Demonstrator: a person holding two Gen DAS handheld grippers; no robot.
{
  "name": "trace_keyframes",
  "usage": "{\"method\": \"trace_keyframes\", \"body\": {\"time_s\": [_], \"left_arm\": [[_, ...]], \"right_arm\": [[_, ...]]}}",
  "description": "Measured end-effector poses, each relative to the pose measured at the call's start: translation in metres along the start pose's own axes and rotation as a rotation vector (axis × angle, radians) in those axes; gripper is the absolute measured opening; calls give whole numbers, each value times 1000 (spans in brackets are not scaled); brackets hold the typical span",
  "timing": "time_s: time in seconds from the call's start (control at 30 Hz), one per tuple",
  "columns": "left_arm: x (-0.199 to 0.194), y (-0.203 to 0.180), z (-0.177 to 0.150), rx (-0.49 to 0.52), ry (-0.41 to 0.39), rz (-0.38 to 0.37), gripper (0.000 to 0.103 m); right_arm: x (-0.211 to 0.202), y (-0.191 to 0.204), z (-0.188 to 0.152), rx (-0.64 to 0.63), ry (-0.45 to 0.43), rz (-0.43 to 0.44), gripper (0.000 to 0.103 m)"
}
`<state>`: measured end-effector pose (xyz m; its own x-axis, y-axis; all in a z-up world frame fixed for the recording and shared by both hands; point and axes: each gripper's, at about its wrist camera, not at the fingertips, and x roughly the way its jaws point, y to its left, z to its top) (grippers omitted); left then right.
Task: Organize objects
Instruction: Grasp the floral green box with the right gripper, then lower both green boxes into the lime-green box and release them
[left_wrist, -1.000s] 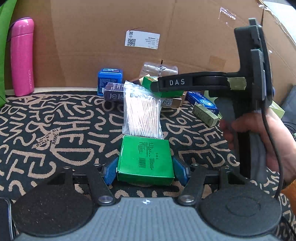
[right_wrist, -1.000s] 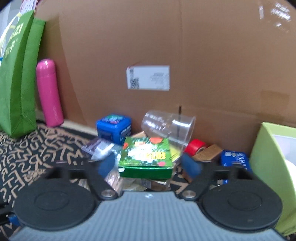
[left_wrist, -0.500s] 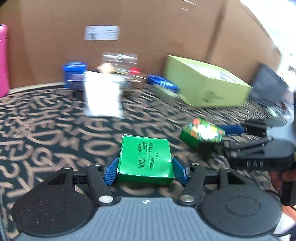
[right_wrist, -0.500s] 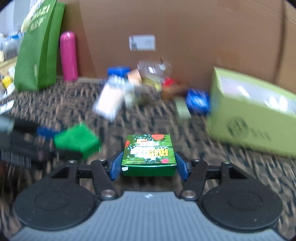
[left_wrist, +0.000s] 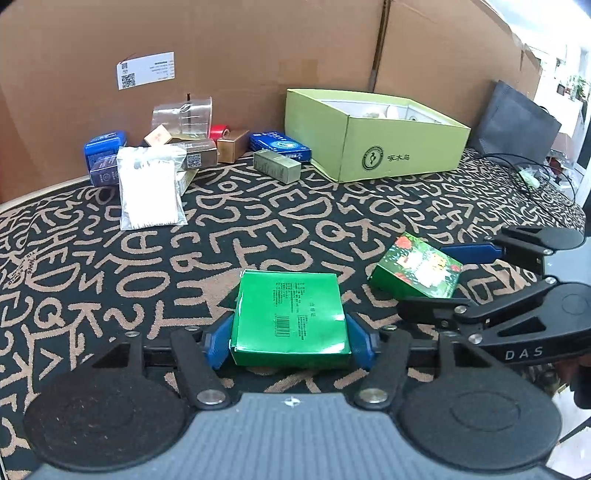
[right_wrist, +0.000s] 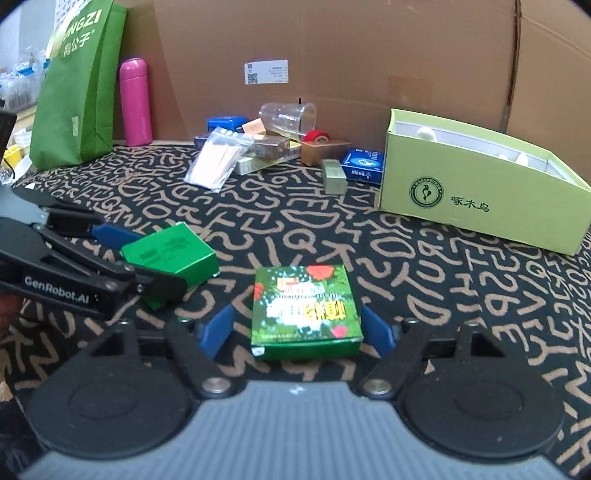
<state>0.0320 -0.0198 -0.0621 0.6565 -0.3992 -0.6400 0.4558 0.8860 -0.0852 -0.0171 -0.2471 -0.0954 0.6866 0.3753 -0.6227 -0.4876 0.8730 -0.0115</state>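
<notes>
My left gripper (left_wrist: 290, 341) is shut on a plain green box (left_wrist: 290, 317), held low over the patterned mat; it also shows in the right wrist view (right_wrist: 170, 254). My right gripper (right_wrist: 299, 328) has its jaws apart around a green box with red flowers (right_wrist: 304, 308), with gaps at both pads; the box seems to rest on the mat. The flowered box also shows in the left wrist view (left_wrist: 415, 267), right of the plain one.
A lime open box (right_wrist: 480, 192) stands at the right. A pile of small boxes, a bag of cotton swabs (left_wrist: 147, 186) and a tipped clear cup (right_wrist: 288, 116) lies by the cardboard wall. A pink bottle (right_wrist: 135, 101) and green bag (right_wrist: 77, 81) stand left.
Both grippers pulled back from the pile toward the front of the mat with their boxes. The right gripper's jaws have opened off the flowered box.
</notes>
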Motion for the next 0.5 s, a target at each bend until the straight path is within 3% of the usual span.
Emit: {"method": "trace_keyframes", "body": {"time_s": [0.17,0.27,0.5], "left_arm": [[7,-4,4,8,0,20,69],[11,-9,6,34,-1,29,64],[9,-13,14,12,2,-5,64]], "right_arm": [[3,-5,-2,24,3,15,69],[5,-7,-4,28,11,15,61],[-1,-12,-5,51,-4,20,60]]}}
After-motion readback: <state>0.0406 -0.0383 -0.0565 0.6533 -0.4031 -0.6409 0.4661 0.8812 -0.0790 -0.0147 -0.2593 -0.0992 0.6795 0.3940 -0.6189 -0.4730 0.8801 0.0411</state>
